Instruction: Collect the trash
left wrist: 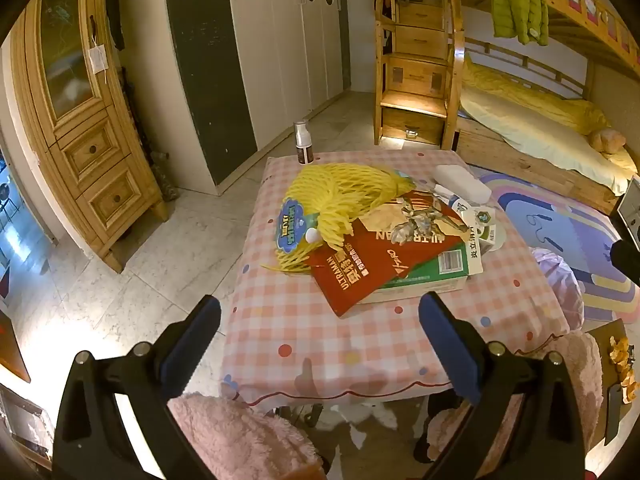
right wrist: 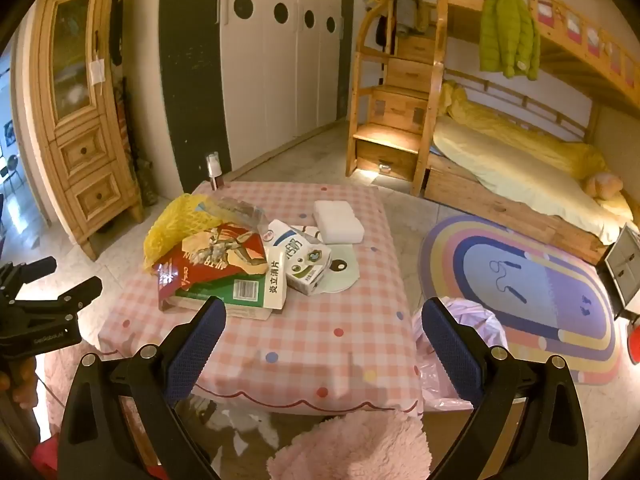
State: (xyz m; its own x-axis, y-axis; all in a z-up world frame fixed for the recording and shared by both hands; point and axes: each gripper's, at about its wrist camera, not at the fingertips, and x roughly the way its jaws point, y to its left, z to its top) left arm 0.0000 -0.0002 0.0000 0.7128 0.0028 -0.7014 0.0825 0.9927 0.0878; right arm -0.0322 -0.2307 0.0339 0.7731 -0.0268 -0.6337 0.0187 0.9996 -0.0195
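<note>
Both grippers hovered short of the table's (right wrist: 312, 344) near edge, empty. The left gripper (left wrist: 320, 344) had its fingers spread wide; the right gripper (right wrist: 324, 344) likewise. No item had been gripped, so the step in hand appeared to be the approach before the first pick.

The trash lay piled on the left half of the table, toward the middle. Nearest was a red packet (left wrist: 372, 264) resting on a green box (right wrist: 224, 292). A milk carton (right wrist: 308, 268) lay just right of these, with a round paper disc (right wrist: 340, 272) under it. A yellow net (left wrist: 340, 200) sat at the far left of the pile, overlapping the red packet. A white block (right wrist: 338, 220) lay beyond the carton, and a spray bottle (left wrist: 302, 142) stood at the far left corner.

A pink bag (right wrist: 468, 320) sat on the floor beside the table's right edge, the probable receptacle. The next move likely called for closing on a top item first, since the overlaps obstructed the box.
</note>
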